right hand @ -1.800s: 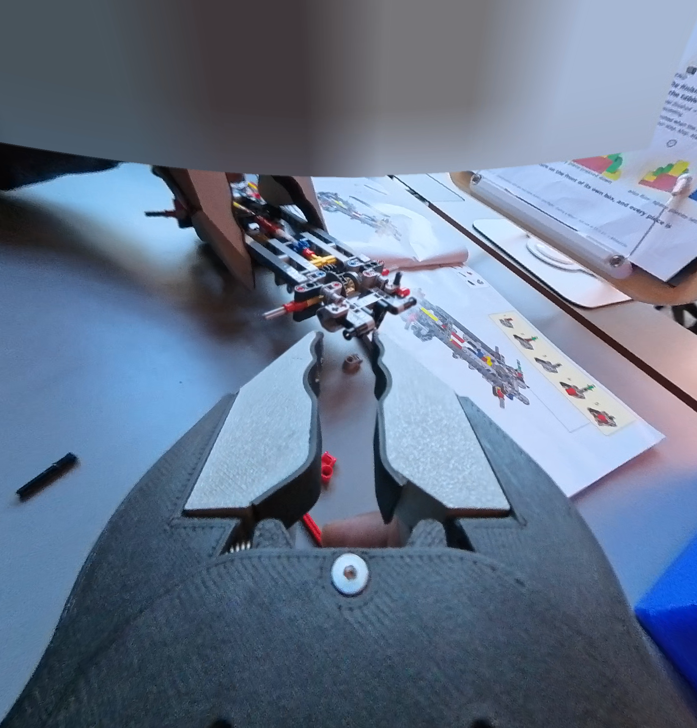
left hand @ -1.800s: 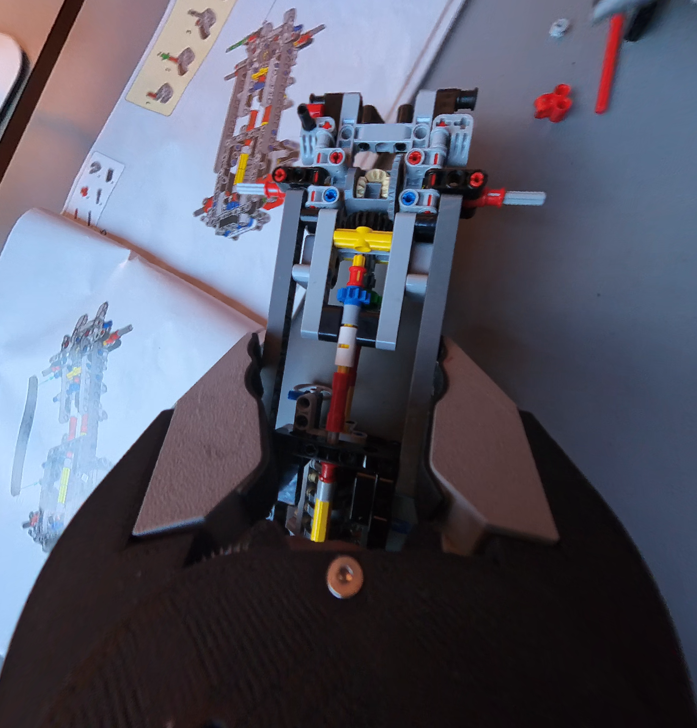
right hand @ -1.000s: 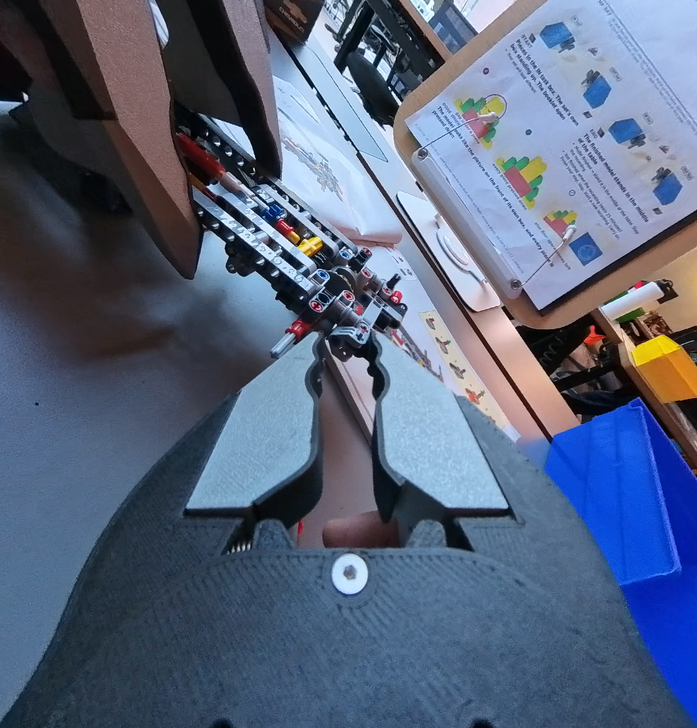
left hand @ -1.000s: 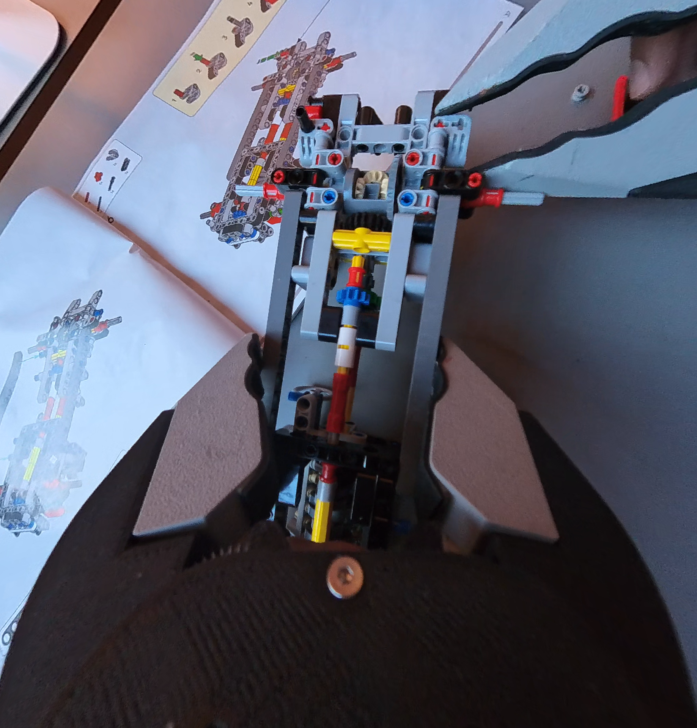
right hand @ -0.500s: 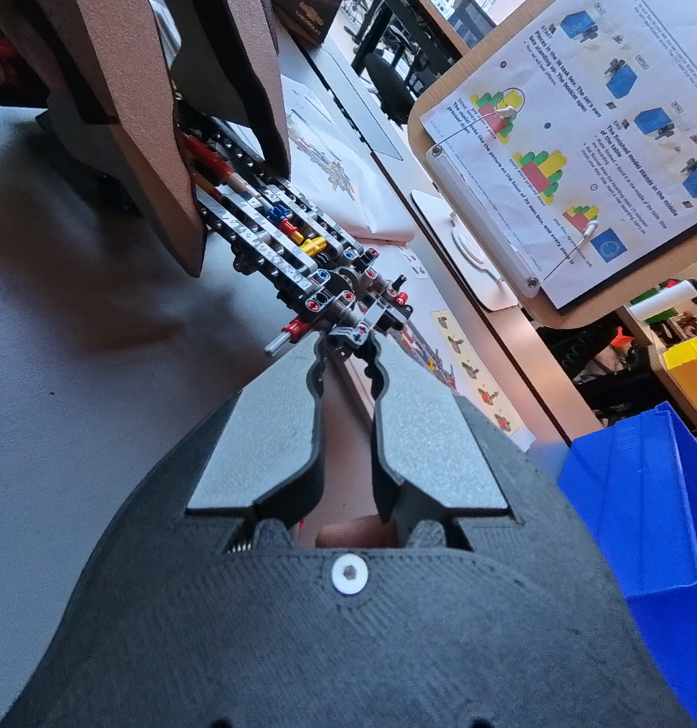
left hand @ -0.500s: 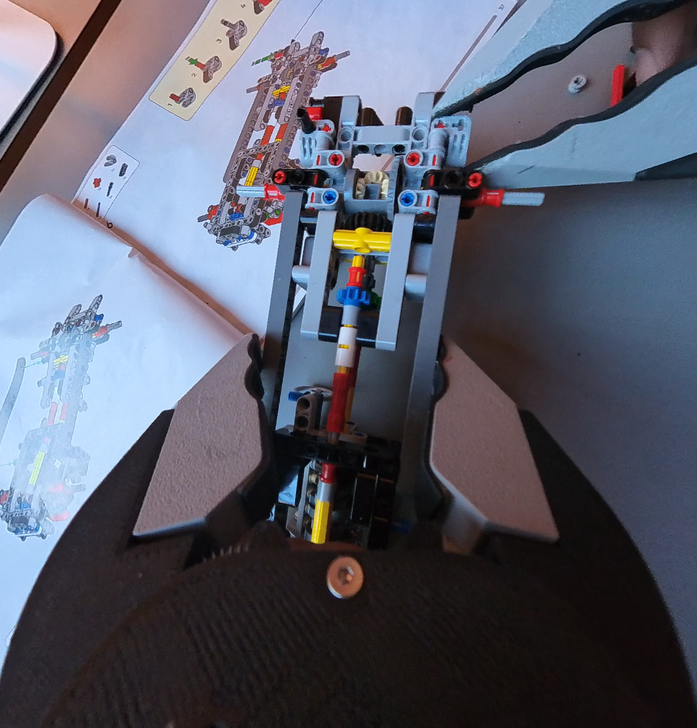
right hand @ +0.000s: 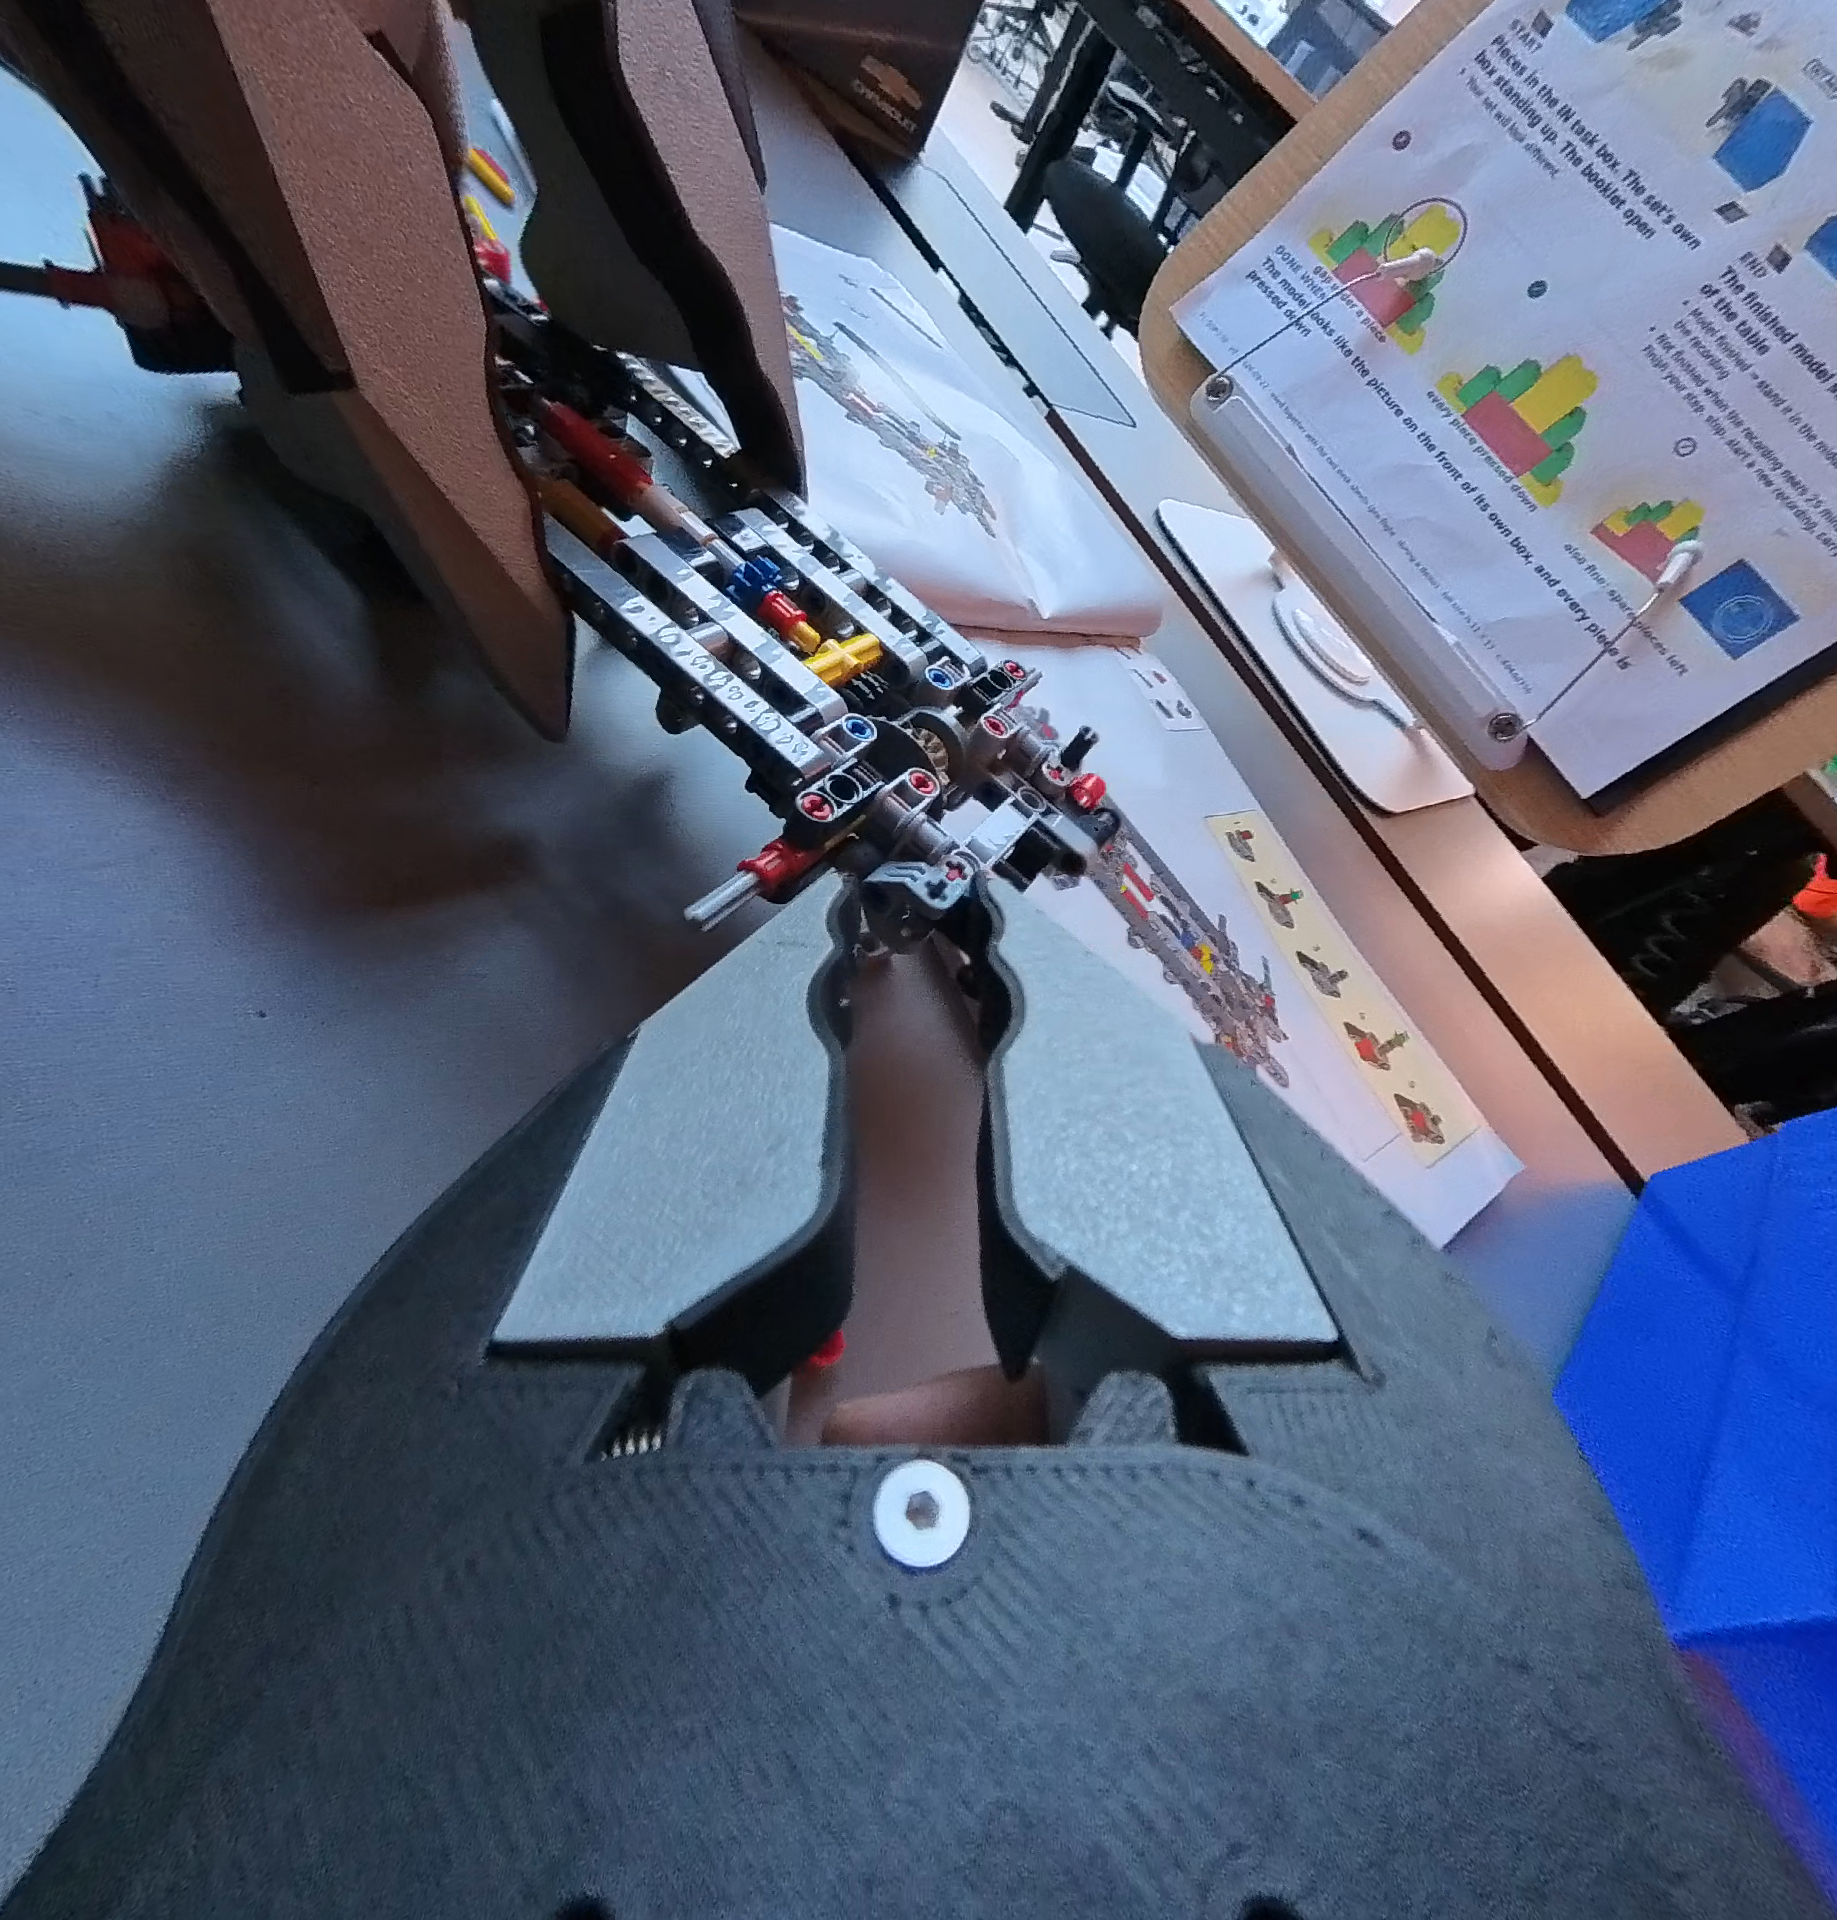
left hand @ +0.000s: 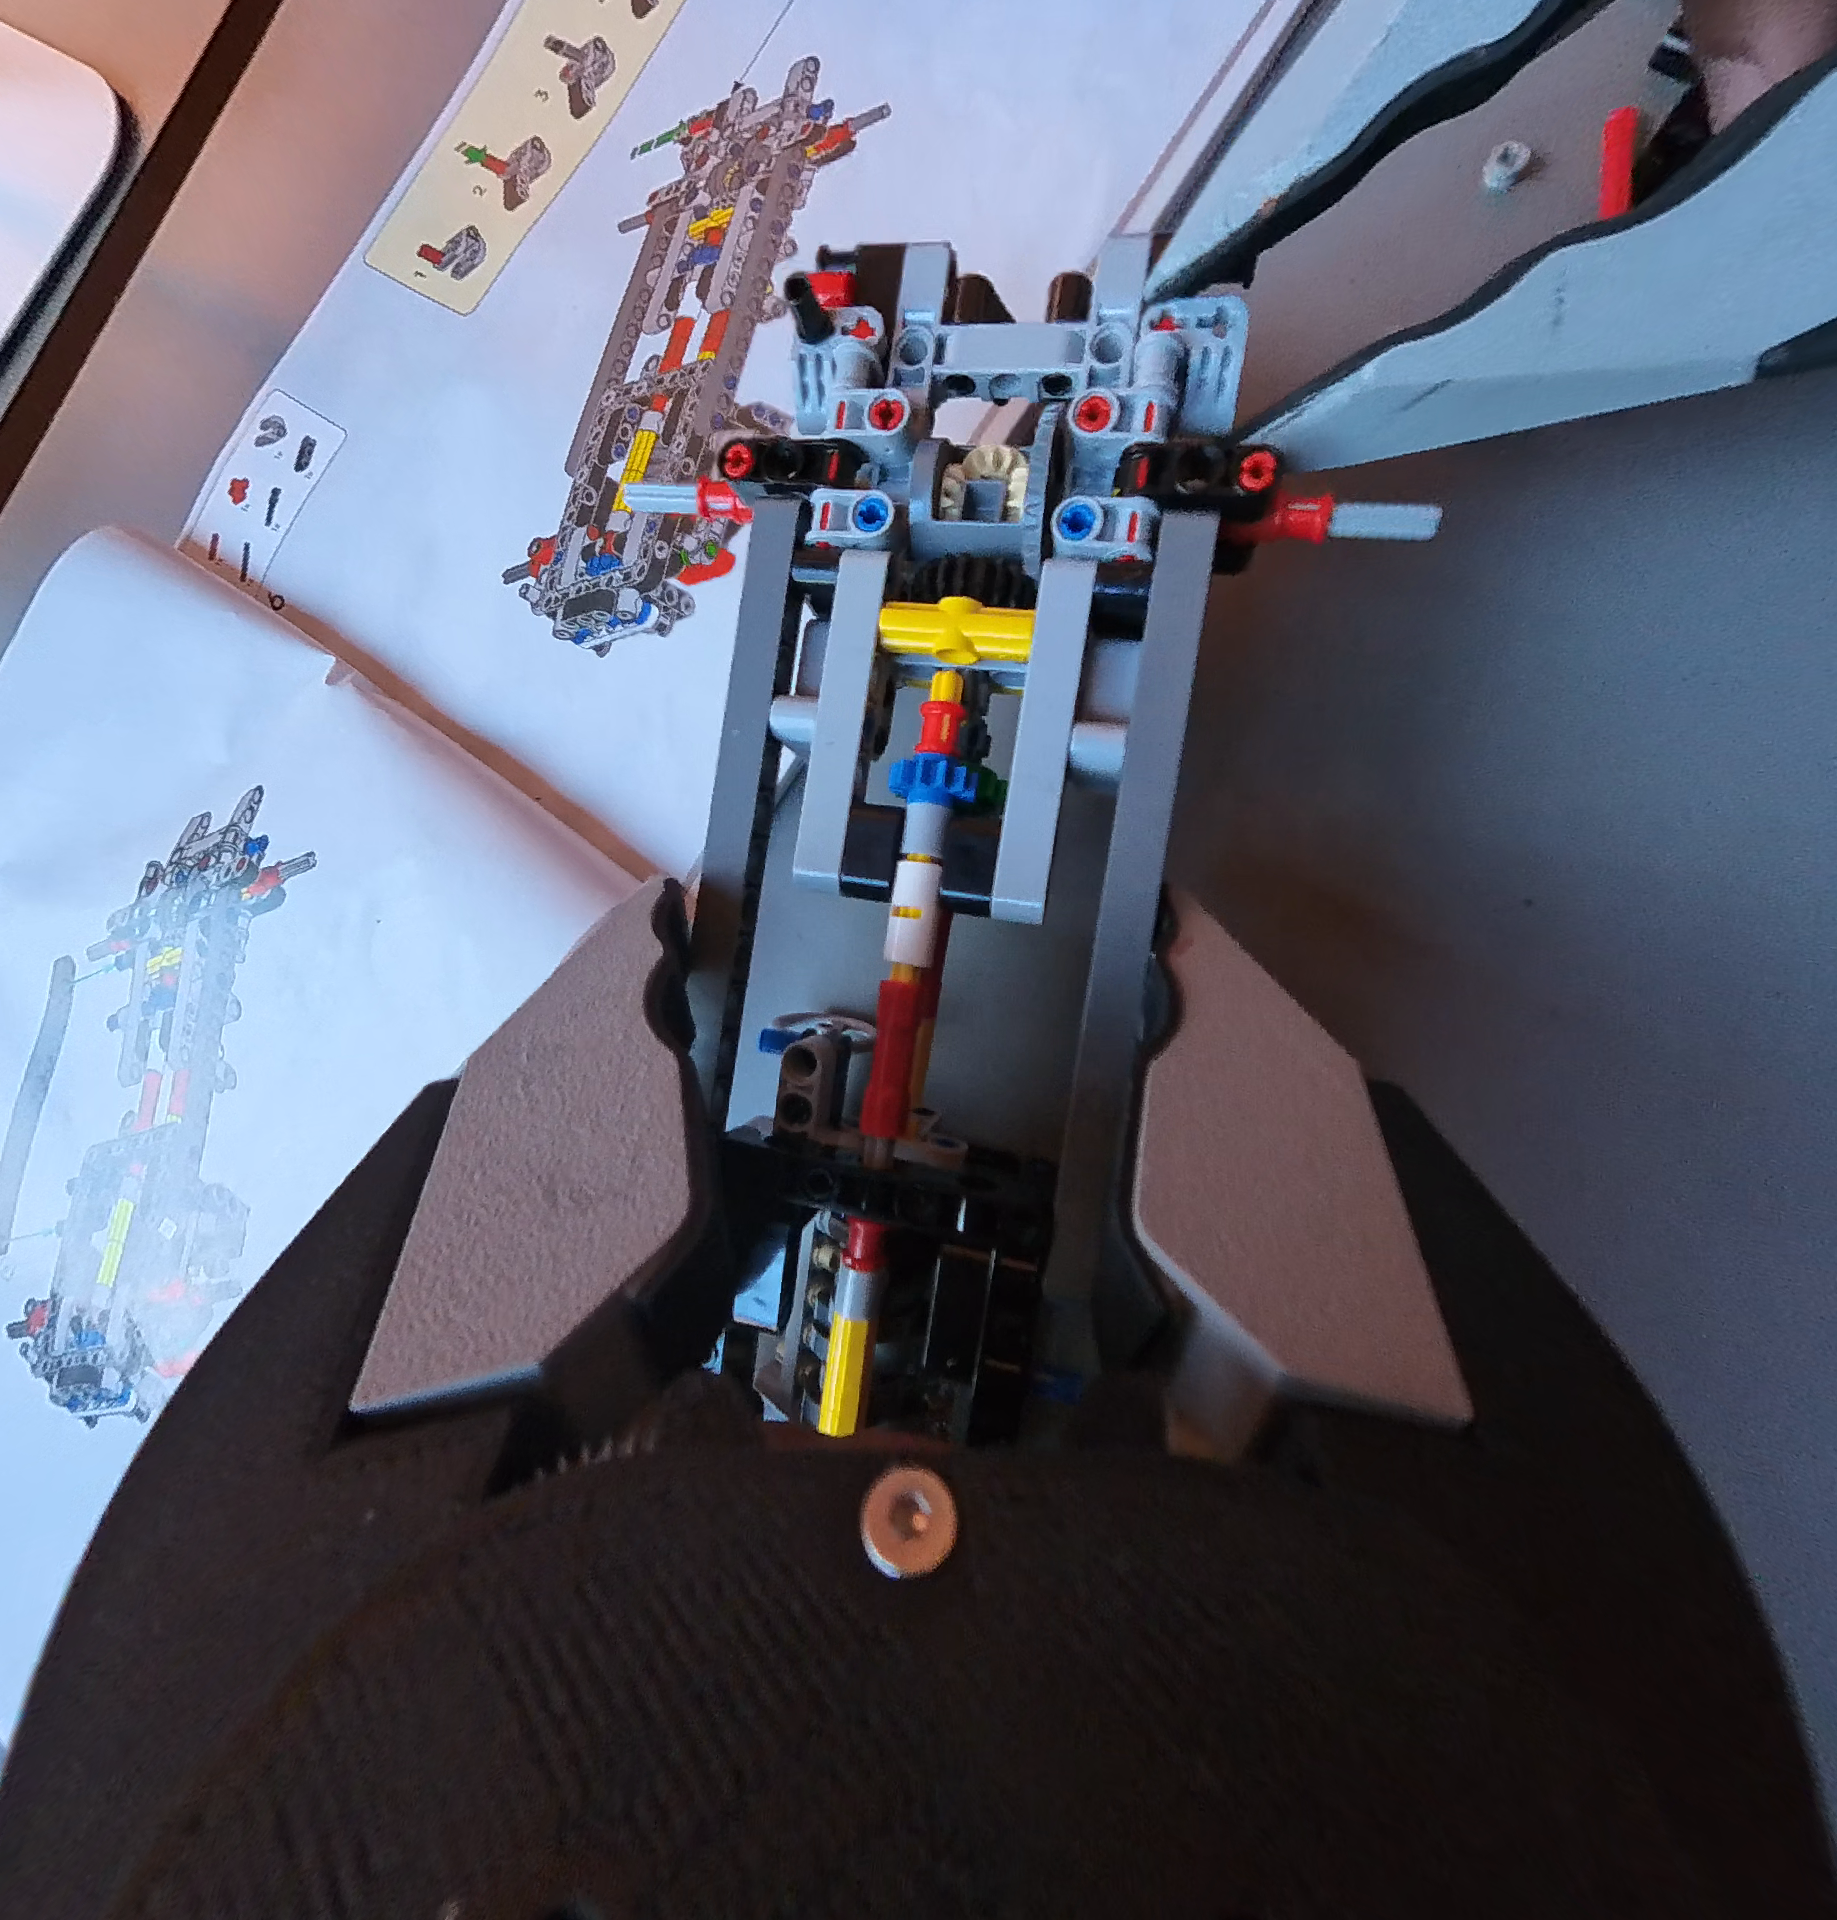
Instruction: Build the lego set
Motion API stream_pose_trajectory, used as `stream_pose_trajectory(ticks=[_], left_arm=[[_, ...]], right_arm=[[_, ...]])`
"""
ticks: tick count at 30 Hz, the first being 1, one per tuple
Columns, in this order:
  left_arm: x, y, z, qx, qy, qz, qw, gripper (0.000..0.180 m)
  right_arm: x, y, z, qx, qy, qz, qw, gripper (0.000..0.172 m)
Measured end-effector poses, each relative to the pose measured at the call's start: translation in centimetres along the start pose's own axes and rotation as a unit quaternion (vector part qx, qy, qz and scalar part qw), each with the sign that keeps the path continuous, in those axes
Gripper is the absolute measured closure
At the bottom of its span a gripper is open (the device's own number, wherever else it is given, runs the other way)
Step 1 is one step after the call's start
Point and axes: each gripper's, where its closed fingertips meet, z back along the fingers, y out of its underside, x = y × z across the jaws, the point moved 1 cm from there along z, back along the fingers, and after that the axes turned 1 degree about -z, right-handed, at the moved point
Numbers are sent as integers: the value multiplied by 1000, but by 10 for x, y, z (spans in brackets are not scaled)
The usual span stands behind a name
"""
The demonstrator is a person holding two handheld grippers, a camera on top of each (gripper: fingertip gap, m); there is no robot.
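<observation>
Dim, warm-tinted indoor light, soft shadows on the grey table, wide-angle edge bending, slight blur.

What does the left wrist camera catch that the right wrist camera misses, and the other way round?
Only the left wrist view shows the long red drive shaft running down inside the model, and a thin red stick at the back of the right gripper. Only the right wrist view shows a blue bin and a propped instruction board. Both show the grey building-brick chassis, clamped by the left gripper, and the open instruction booklet.
</observation>
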Motion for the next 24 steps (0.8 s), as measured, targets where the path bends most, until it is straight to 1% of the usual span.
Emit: stream_pose_trajectory(ticks=[11, 12, 14, 17, 24], left_arm=[[-2, 3, 1, 4, -11, -18, 1000, 94], [-2, 3, 2, 4, -11, -16, 1000, 94], [3, 7, 3, 9, -21, -11, 1000, 94], [6, 9, 5, 2, -21, -3, 1000, 95], [4, 10, 6, 6, -28, -23, 999, 94]], right_arm=[[6, 2, 2, -1, -25, -10, 1000, 155], [6, 1, 2, -1, -24, -10, 1000, 156], [3, 2, 5, -3, -20, -7, 1000, 172], [0, -1, 7, -18, -20, -27, 999, 172], [-10, -6, 11, -45, -9, -59, 997, 170]])
